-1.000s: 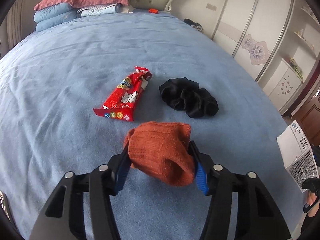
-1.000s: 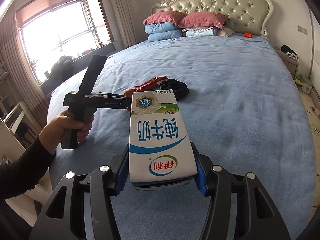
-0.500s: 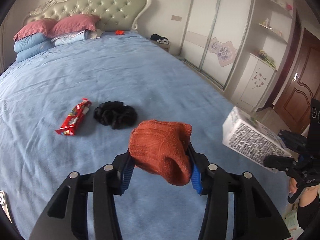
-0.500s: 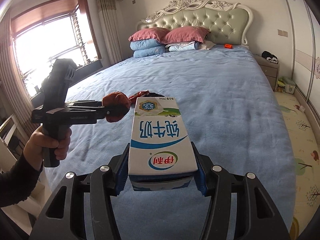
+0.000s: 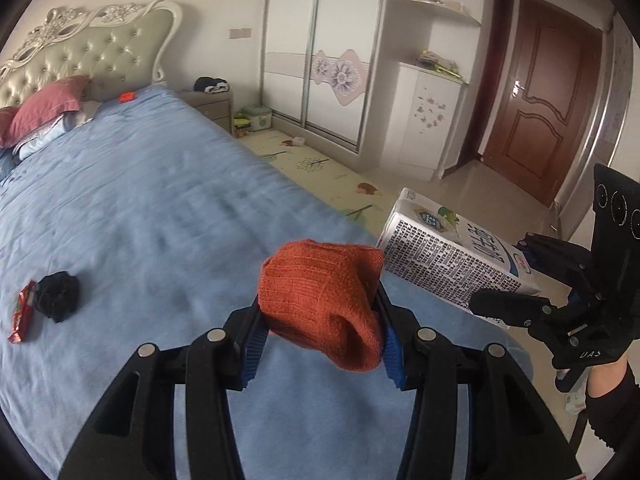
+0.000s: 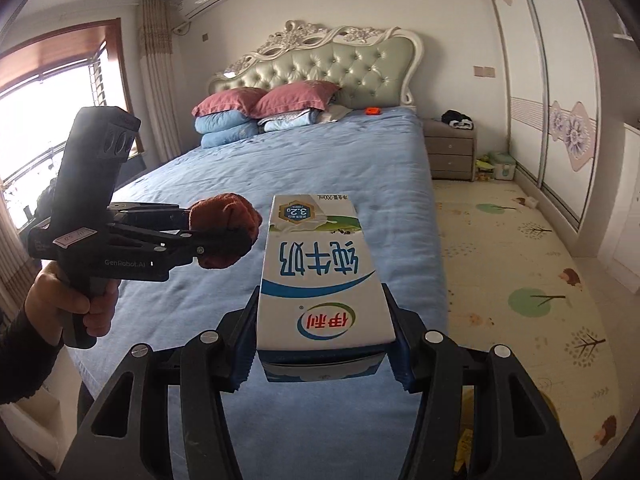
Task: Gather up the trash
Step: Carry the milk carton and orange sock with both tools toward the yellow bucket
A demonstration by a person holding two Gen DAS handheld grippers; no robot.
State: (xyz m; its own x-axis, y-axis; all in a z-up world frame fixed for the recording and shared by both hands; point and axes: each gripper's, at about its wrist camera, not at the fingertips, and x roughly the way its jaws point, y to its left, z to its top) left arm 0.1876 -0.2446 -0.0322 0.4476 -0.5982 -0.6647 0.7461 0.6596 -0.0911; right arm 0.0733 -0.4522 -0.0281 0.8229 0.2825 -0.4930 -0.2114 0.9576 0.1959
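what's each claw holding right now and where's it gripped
Left claw clamps the orange knitted cloth across its bunched middle. Right claw grips the milk carton by its two sides near one end.

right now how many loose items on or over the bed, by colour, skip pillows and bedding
orange-red: 1, knit cloth in the left gripper
white: 1, milk carton in the right gripper
red: 1, snack wrapper
black: 1, cloth bundle
orange: 1, small object
total: 5

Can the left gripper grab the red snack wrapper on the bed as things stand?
Probably not yet. The left gripper is already shut on the orange knitted cloth, so its jaws are full. The red snack wrapper lies uncovered on the blue bedspread, beside the black cloth, off to the side.
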